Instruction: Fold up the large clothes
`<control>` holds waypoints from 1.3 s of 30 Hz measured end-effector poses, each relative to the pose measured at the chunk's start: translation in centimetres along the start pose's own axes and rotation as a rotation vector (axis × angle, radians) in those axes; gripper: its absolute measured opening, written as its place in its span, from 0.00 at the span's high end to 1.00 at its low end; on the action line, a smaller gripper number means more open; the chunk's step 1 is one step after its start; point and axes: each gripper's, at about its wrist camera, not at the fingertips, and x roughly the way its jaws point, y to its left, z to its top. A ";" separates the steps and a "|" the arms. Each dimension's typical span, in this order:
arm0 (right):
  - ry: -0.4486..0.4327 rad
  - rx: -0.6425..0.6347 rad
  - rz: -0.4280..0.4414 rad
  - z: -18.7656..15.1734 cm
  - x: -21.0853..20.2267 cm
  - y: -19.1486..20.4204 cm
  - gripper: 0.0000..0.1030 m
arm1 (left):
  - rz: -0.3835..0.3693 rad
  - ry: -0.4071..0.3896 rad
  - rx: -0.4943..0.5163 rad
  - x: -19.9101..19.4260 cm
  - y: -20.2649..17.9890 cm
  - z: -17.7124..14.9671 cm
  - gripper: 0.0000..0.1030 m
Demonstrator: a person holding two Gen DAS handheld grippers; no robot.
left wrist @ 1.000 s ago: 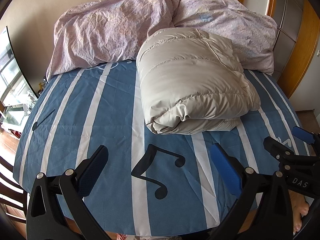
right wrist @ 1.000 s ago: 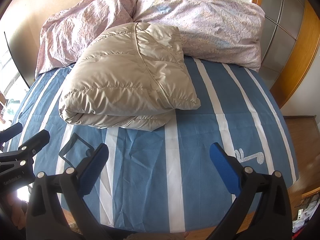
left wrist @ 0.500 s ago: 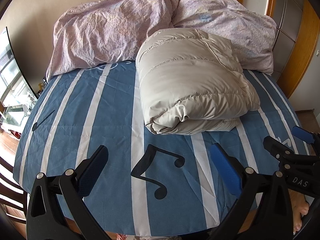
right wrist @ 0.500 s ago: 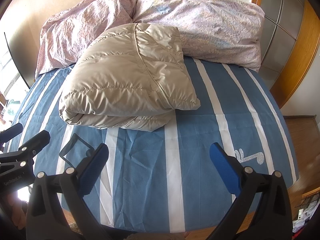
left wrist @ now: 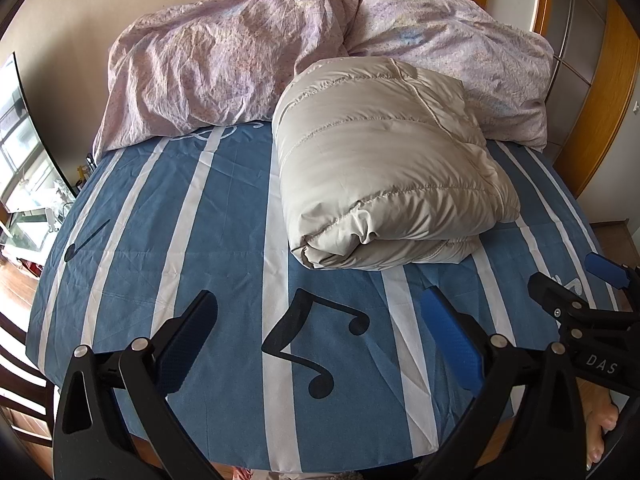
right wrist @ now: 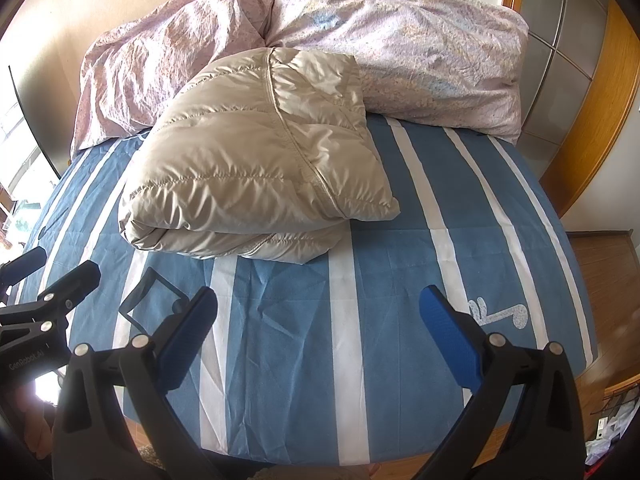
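Change: next to nothing across the last second; folded bundle, bedding and both claws in the same places as before.
Meaning for the task: likely finished or at a pause, judging by a compact bundle and no cloth in either claw.
Left gripper (left wrist: 318,338): jaws spread wide, empty, hanging over the near edge of the striped bedsheet (left wrist: 192,240), above a printed music note (left wrist: 316,340).
Puffer jacket (left wrist: 384,168): beige, quilted, folded into a thick bundle, lying on the sheet ahead and slightly right of the left gripper, well apart from its fingertips, far end against the pink duvet (left wrist: 224,60).
Right gripper (right wrist: 318,338): jaws spread wide, empty, low at the near edge.
Jacket from the right view: ahead and to the left, well apart, nothing touching.
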 end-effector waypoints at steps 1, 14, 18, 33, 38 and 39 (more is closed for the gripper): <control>0.000 0.000 0.000 0.0 0.1 0.0 0.02 | 0.000 0.000 0.001 0.0 0.0 0.0 0.01; 0.002 0.004 0.001 0.0 0.0 -0.1 0.02 | -0.003 0.000 0.003 0.0 0.0 0.1 0.01; 0.002 0.003 0.000 0.0 0.0 -0.1 0.02 | 0.000 -0.005 0.008 -0.1 -0.1 0.1 0.01; 0.000 0.003 0.000 0.1 0.0 0.0 0.02 | 0.004 -0.008 0.008 -0.2 -0.2 0.2 0.01; 0.004 0.006 0.000 0.1 0.0 0.0 0.02 | 0.021 -0.016 0.017 -0.2 -0.4 0.2 0.01; 0.004 0.006 0.000 0.1 0.1 0.0 0.02 | 0.021 -0.017 0.018 -0.2 -0.3 0.2 0.01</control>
